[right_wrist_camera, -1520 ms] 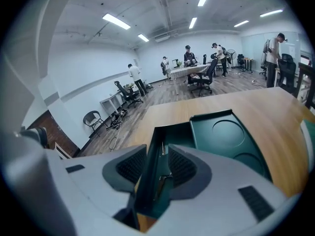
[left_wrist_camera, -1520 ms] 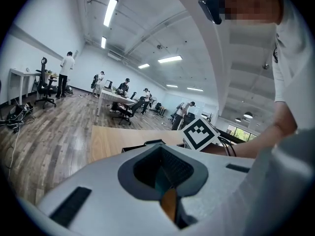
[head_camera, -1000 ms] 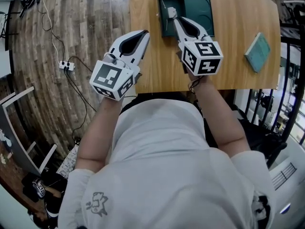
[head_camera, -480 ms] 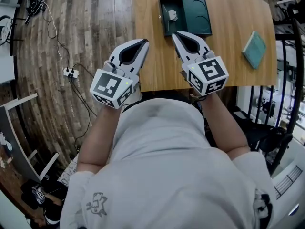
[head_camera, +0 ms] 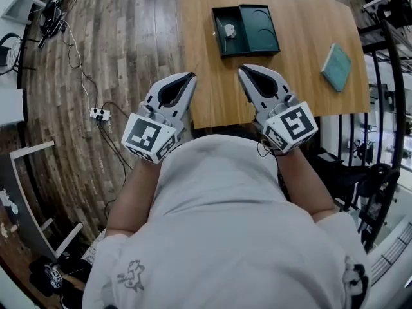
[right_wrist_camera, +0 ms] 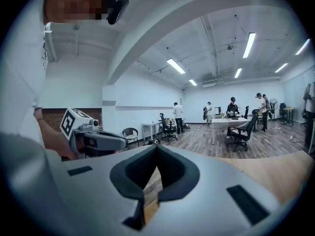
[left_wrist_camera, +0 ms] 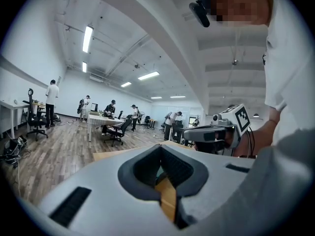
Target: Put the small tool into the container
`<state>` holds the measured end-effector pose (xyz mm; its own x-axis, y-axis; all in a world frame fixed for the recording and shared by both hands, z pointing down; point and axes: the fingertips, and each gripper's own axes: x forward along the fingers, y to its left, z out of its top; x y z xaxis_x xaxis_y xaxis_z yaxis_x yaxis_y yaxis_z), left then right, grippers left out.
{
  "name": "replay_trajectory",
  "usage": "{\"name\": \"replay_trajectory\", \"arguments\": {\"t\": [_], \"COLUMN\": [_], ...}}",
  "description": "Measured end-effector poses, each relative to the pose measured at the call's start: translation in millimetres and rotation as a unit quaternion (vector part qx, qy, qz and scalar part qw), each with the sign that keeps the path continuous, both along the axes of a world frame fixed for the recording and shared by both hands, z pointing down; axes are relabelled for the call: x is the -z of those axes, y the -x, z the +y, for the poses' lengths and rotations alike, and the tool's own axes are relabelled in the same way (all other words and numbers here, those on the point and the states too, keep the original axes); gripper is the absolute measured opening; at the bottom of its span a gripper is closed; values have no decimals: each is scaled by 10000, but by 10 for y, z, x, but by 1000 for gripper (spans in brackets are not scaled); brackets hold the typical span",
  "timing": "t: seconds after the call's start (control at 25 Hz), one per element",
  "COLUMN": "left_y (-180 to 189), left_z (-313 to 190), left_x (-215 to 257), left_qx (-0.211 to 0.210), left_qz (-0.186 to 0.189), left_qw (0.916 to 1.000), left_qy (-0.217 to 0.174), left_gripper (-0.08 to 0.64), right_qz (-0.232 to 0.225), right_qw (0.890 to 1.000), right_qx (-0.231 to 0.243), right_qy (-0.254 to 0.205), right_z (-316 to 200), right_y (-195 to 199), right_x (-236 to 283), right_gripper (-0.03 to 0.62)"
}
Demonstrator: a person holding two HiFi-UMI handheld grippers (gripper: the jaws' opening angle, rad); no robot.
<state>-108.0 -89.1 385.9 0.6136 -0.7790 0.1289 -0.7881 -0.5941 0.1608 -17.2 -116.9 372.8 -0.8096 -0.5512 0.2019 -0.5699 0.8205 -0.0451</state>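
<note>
Small tool [head_camera: 229, 30]: a small white piece that lies in the left compartment of the container, well apart from both grippers.
Container [head_camera: 259, 29]: a dark green, shallow case, open, with two compartments side by side. It sits flat on the far part of the table, and nothing shows in its right compartment.
Table [head_camera: 302, 18]: a light wooden top, and both grippers are over its near edge.
Left gripper [head_camera: 188, 76]: its tip is over the near left corner of the table. In the left gripper view the jaws meet at the tip with nothing between them.
Right gripper [head_camera: 245, 71]: it is over the near edge, on the near side of the container and clear of it. In the right gripper view the jaws are pressed together and empty.
Marker cubes: one on the rear of each gripper, left [head_camera: 149, 137] and right [head_camera: 293, 126], both close to the person's chest.
Teal notebook [head_camera: 336, 67]: it lies on the right part of the table, well apart from the container.
Power strip [head_camera: 99, 114]: it lies on the wooden plank floor [head_camera: 129, 37] left of the table, with a cable running off it.
</note>
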Motion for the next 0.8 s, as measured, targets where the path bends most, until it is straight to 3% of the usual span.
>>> {"name": "replay_trajectory", "arguments": {"t": [0.4, 0.8], "left_y": [-207, -987], "left_z": [212, 291], "left_x": [295, 301], "left_qx": [-28, 19], "left_qz": [1, -107], "left_qw": [9998, 9999], "left_qy": [-200, 28], "left_gripper": [6, 6], "right_qz": [-101, -186], "right_qw": [9998, 9986], "right_qx": [171, 496], "right_qy": [-78, -51], "right_z": [266, 365], "right_y": [-378, -1051], "right_x": [196, 283], "right_gripper": [5, 5]}}
